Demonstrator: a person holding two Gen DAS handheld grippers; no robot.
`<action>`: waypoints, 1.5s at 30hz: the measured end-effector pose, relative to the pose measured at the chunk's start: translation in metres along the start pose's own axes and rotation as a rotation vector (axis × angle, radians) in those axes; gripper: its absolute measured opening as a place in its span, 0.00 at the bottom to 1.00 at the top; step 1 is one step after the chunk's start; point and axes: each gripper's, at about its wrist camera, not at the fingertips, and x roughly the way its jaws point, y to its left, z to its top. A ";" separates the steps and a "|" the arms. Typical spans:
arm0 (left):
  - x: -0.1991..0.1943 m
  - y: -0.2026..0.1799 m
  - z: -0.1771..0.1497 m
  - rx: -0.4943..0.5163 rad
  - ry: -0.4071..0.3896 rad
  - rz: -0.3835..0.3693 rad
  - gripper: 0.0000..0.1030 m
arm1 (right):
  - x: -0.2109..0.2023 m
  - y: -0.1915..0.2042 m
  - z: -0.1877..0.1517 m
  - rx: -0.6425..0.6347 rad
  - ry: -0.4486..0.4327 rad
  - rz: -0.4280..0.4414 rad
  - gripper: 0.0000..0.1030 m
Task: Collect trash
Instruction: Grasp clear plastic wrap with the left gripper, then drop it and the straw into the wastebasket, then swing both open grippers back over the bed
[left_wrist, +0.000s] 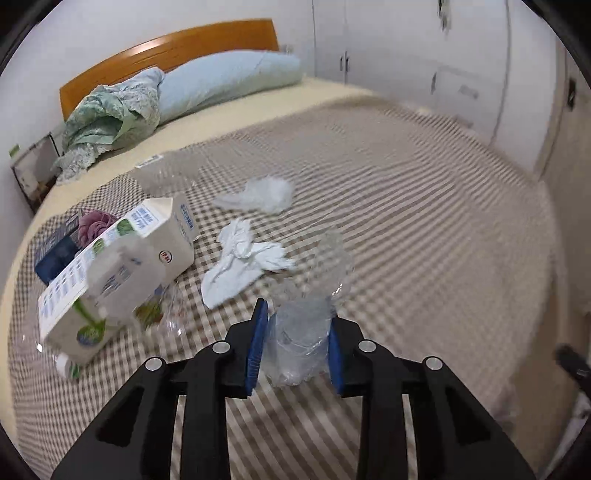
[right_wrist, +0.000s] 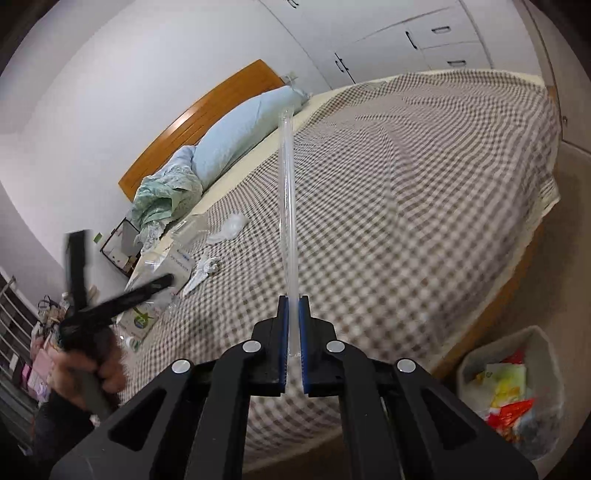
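I am clamping the left hand-held gripper (left_wrist: 297, 325) on a crumpled clear plastic bottle (left_wrist: 301, 334) above the bed (left_wrist: 406, 221); the right hand-held gripper (right_wrist: 294, 314) is pinching a clear tube (right_wrist: 287, 206). Both slick pieces risk slipping before reaching the bin (right_wrist: 469, 363) beside the bed.

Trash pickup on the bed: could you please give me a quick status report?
Left gripper shut on crumpled clear plastic. Right gripper shut on clear straw. Tissues, milk carton remain on bed. Bin path unobstructed.
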 end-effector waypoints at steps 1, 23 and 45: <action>-0.015 -0.002 -0.004 -0.017 -0.004 -0.018 0.26 | -0.011 -0.009 -0.001 -0.012 0.011 -0.012 0.05; -0.026 -0.259 -0.129 0.152 0.402 -0.345 0.26 | 0.000 -0.302 -0.189 0.113 0.561 -0.629 0.57; 0.144 -0.376 -0.192 0.153 0.629 -0.193 0.71 | -0.115 -0.299 -0.189 0.338 0.330 -0.492 0.64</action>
